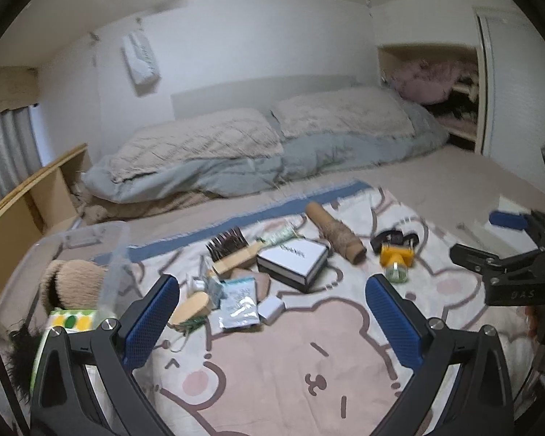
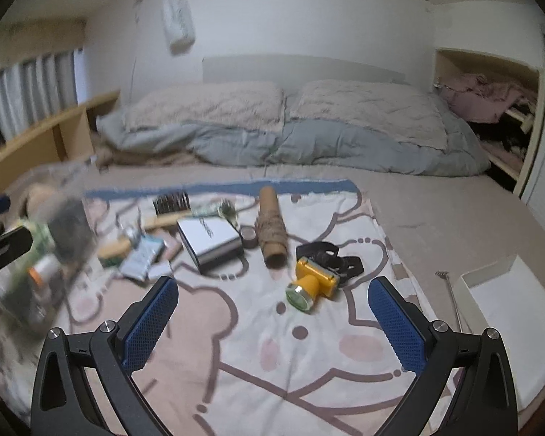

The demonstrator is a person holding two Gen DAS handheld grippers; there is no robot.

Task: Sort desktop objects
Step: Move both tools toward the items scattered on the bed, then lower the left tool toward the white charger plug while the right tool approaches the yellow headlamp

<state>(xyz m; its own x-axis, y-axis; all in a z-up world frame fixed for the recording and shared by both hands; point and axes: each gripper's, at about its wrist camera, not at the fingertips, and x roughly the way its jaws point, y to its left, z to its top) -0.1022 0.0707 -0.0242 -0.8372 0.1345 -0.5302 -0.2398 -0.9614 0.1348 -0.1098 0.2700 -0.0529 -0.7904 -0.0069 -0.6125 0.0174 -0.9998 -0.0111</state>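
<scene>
Bedroom, bear-print blanket (image 2: 272, 345) spread over bed. My left gripper (image 1: 272, 319) spread wide, empty, above blanket; right gripper (image 2: 272, 319) likewise spread, empty. Nearest: yellow headlamp (image 2: 314, 283) on blanket, cardboard tube (image 2: 270, 229) beyond, white box (image 2: 209, 243) beside it, brush (image 1: 232, 250) behind. Clear bin (image 1: 109, 254) at left holds plush toy (image 1: 72, 279), tissue pack (image 1: 72, 319). White tray (image 2: 490, 279) at right. Two pillows (image 1: 200, 141) at headboard.

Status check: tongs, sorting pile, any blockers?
Left tongs open, empty. Right tongs open, empty, over the blanket. Yellow headlamp loose ahead of the right. Nothing blocking.
</scene>
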